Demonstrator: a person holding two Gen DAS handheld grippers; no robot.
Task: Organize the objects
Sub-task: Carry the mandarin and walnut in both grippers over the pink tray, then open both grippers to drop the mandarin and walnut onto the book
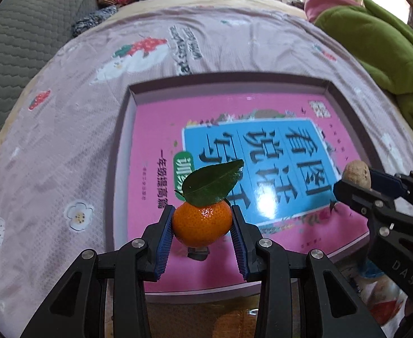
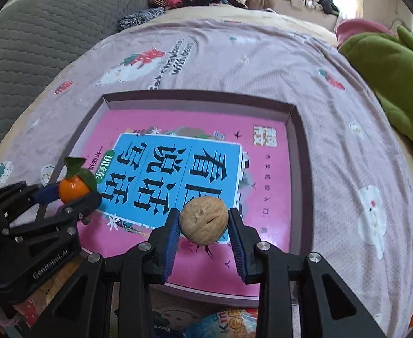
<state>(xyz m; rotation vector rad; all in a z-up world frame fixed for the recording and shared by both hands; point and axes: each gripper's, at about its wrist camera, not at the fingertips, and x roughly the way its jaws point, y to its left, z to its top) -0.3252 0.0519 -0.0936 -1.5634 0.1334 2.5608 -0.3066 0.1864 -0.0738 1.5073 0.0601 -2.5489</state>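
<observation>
Where jaws grip, tangerine (image 1: 202,226) leaf-up

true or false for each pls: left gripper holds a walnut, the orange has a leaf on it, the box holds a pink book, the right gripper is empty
1. The left gripper holds a walnut. False: it holds the orange.
2. The orange has a green leaf on it. True.
3. The box holds a pink book. True.
4. The right gripper is empty. False: its fingers press on the walnut.
</observation>
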